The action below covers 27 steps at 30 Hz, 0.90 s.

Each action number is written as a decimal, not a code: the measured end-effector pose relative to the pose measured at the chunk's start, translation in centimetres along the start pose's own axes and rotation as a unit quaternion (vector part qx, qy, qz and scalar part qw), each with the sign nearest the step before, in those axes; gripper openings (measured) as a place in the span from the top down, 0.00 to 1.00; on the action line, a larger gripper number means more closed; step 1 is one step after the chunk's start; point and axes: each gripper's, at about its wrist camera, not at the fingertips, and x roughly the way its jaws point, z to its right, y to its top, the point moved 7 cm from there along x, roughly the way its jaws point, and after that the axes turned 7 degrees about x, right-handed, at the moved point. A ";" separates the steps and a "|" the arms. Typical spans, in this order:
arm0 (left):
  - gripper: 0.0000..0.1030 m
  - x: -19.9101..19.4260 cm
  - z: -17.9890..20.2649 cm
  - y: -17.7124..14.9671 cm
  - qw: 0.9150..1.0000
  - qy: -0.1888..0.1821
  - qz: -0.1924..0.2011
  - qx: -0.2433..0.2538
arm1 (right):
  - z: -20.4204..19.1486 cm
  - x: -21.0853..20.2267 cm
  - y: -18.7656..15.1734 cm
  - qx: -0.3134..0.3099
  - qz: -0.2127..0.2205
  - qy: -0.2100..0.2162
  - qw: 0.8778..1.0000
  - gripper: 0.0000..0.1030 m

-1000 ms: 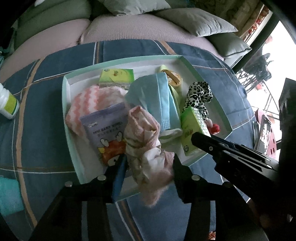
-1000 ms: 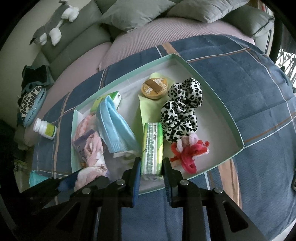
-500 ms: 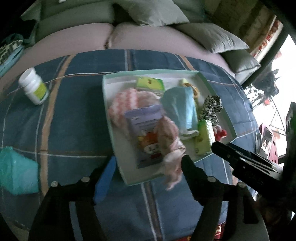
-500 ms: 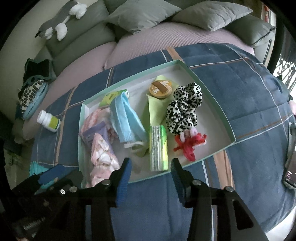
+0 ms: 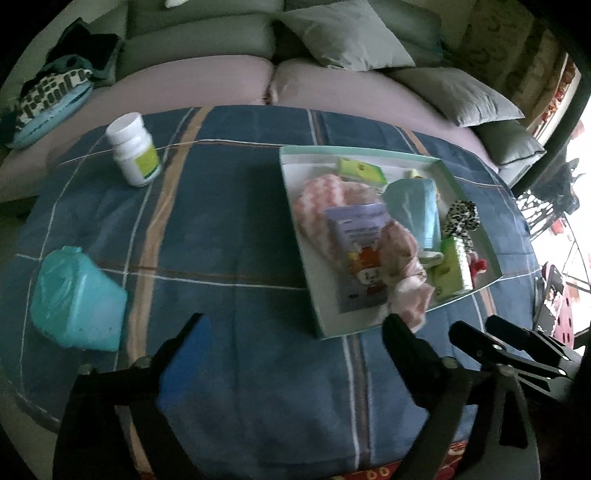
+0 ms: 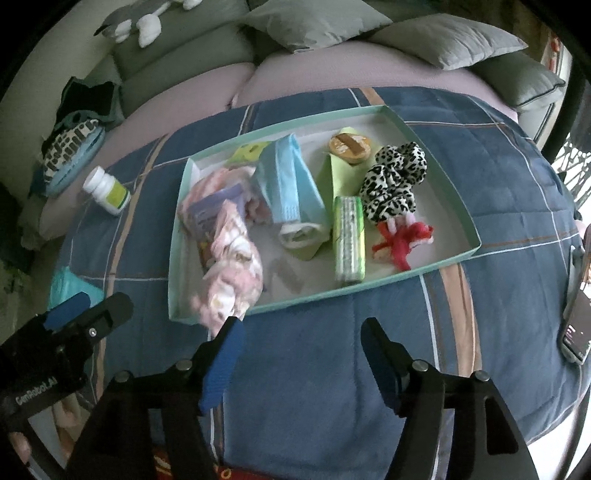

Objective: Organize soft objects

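Observation:
A pale green tray (image 5: 301, 251) (image 6: 332, 293) lies on the blue checked blanket. In it are a pink cloth (image 5: 404, 273) (image 6: 232, 266) draped over the near corner, a green tissue pack (image 5: 452, 267) (image 6: 349, 240), a rolled blue mask (image 6: 291, 192), a leopard scrunchie (image 6: 395, 181) and a red hair tie (image 6: 402, 240). My left gripper (image 5: 293, 325) hovers over bare blanket left of the tray, jaws opening wide, nothing between them. My right gripper (image 6: 301, 325) hangs in front of the tray, jaws opening, also empty.
A white pill bottle (image 5: 135, 151) and a teal plastic bag (image 5: 75, 299) lie on the blanket left of the tray. A phone (image 6: 576, 325) rests at the blanket's right edge. Grey cushions (image 6: 321, 22) line the sofa behind.
Both grippers opened and drew back from the tray. The left one let go of the pink cloth and swung left; the right one let go of the green tissue pack.

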 end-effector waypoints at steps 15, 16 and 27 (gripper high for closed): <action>0.02 -0.8 -2.2 -2.1 0.999 0.032 0.013 -0.008 | 0.1 -0.1 -1.3 0.006 0.012 -0.006 1.000 0.04; 0.02 -0.9 -2.4 -2.2 0.999 0.036 0.013 -0.007 | 0.2 -0.1 -1.4 0.007 0.013 -0.006 1.000 0.03; 0.02 -1.2 -3.4 -3.1 0.999 0.052 0.012 -0.007 | 0.3 0.1 -1.6 0.004 0.020 -0.015 1.000 0.00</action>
